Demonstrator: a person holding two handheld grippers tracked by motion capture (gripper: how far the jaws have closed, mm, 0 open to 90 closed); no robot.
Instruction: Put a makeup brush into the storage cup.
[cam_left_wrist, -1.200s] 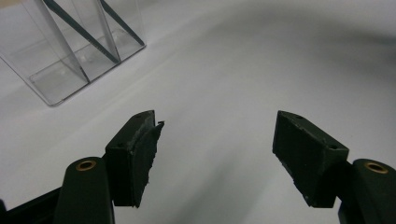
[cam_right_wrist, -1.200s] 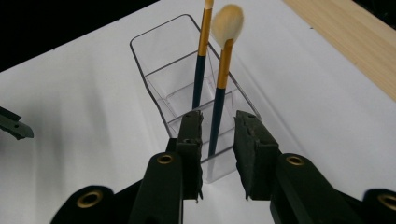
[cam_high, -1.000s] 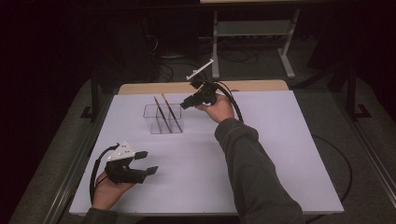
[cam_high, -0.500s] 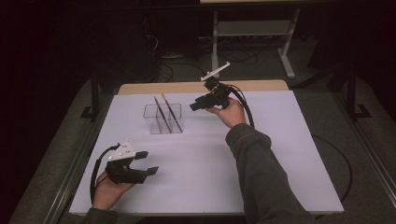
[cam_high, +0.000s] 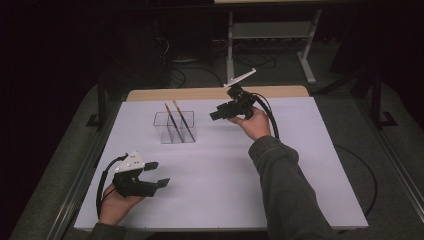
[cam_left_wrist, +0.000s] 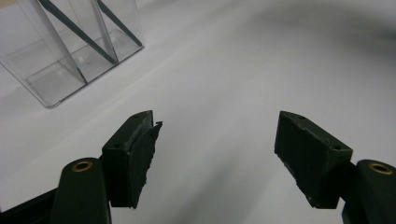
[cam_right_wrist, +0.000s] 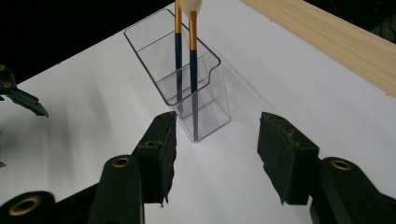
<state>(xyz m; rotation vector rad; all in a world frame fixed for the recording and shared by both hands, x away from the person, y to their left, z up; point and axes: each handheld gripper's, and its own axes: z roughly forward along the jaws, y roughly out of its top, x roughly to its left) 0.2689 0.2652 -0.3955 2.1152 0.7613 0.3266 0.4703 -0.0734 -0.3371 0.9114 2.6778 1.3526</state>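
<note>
Withdrawing from the clear holder (cam_high: 174, 127), the right gripper (cam_high: 216, 115) hung in the air just to that holder's right, its jaws having just been opening and standing apart with nothing between them. The two brushes (cam_right_wrist: 186, 70) (dark handles, gold ferrules) leaned inside the holder, which stood upright on the white table (cam_high: 300, 165) toward its far side. The left gripper (cam_high: 157, 174) rested low over the near left of the table, jaws wide and empty, well apart from the holder (cam_left_wrist: 70, 51).

Risk, as judged from this arrangement: the holder was light, tall and narrow, and the brushes leaned above its rim, so their weight sat high. A sideways brush of the right gripper or its trailing cable against a handle could have tipped the holder or levered a brush out. A return approach too low could have pushed the holder across the smooth surface, since neither gripper steadied it.
</note>
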